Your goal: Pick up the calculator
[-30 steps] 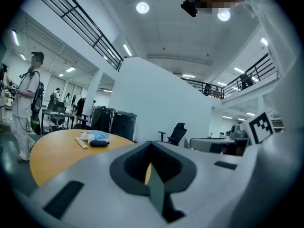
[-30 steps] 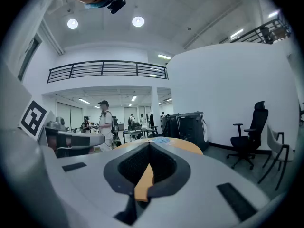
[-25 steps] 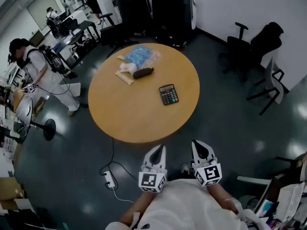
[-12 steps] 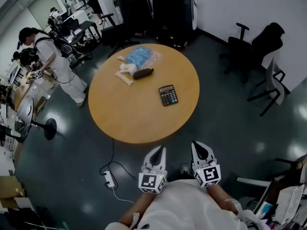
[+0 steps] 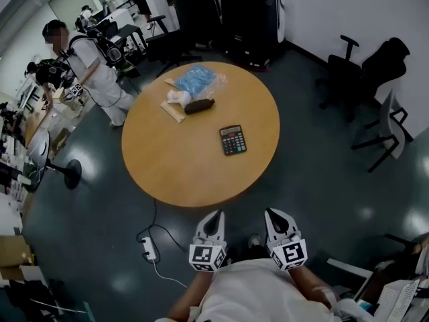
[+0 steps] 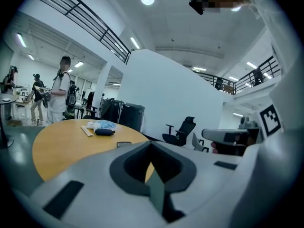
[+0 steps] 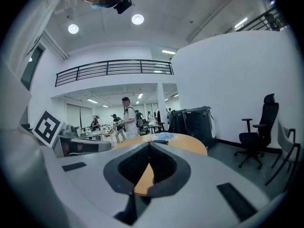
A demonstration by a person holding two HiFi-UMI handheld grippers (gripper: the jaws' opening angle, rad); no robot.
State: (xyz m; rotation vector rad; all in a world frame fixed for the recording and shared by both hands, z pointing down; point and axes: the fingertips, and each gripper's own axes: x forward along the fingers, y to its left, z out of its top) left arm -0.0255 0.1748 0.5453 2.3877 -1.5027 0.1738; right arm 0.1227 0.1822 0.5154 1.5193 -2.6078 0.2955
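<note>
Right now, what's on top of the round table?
A calculator, a blue bag, a dark pouch, a white wad and a tan strip. Whatever lies under the bag is hidden.

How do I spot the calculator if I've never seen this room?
Find the big round wooden table. The calculator lies alone on its right half, away from the blue bag and dark pouch at the far edge. It is the only flat black rectangle with buttons.
</note>
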